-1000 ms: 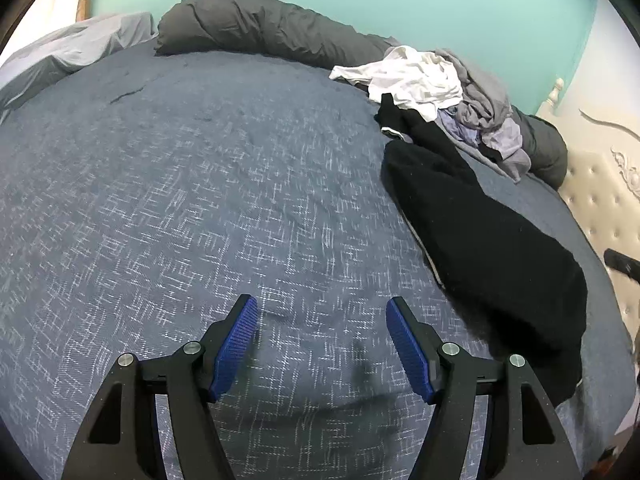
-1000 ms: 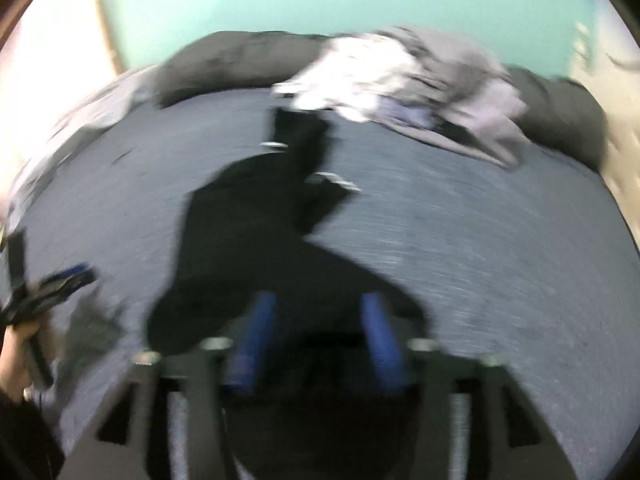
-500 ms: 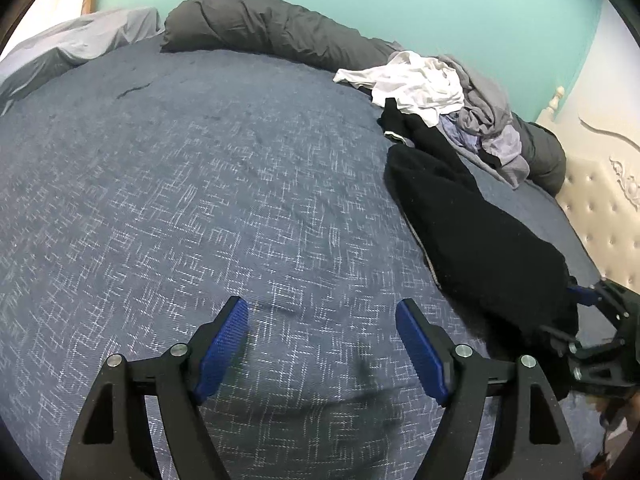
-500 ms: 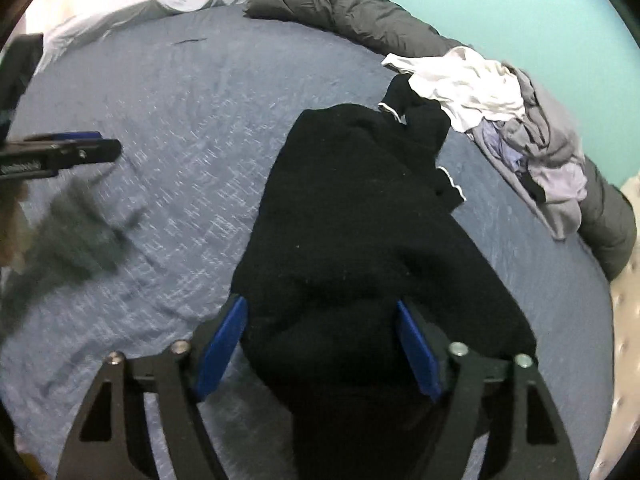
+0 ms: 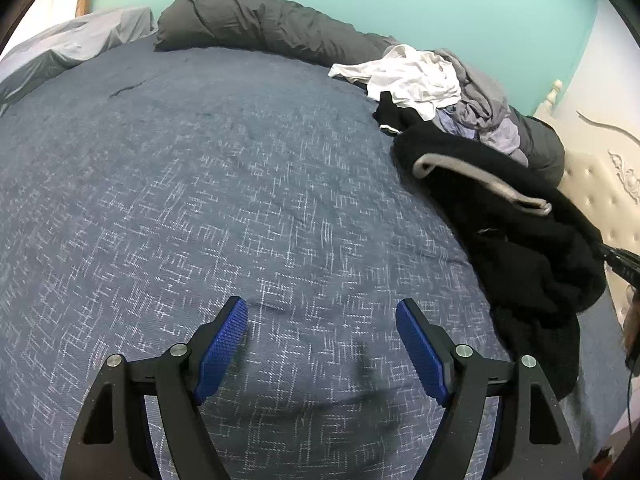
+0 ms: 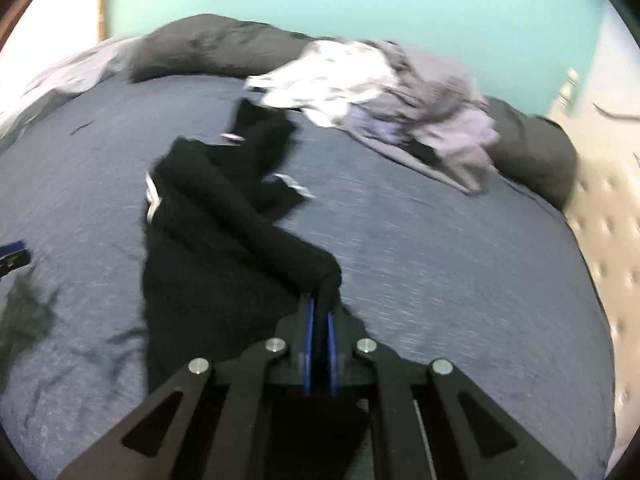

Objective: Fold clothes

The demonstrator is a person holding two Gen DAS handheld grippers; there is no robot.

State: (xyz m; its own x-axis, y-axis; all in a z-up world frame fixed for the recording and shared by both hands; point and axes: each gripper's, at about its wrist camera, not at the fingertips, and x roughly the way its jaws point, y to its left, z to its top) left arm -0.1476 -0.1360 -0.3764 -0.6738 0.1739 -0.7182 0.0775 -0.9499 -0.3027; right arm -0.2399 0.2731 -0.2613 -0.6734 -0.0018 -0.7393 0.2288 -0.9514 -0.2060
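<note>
A black garment with white trim lies bunched on the blue bedspread. My right gripper is shut on one end of it and lifts that end a little. In the left wrist view the same black garment lies at the right, with a grey inner band showing. My left gripper is open and empty over bare bedspread, well to the left of the garment. The right wrist view is blurred by motion.
A pile of white and grey-lilac clothes lies at the far right of the bed. A long dark grey bolster runs along the teal wall. A cream tufted headboard stands on the right.
My right gripper has shut on the black garment and pulled it back, bunching it and turning up its grey inner band. My left gripper stays open, nearly still.
</note>
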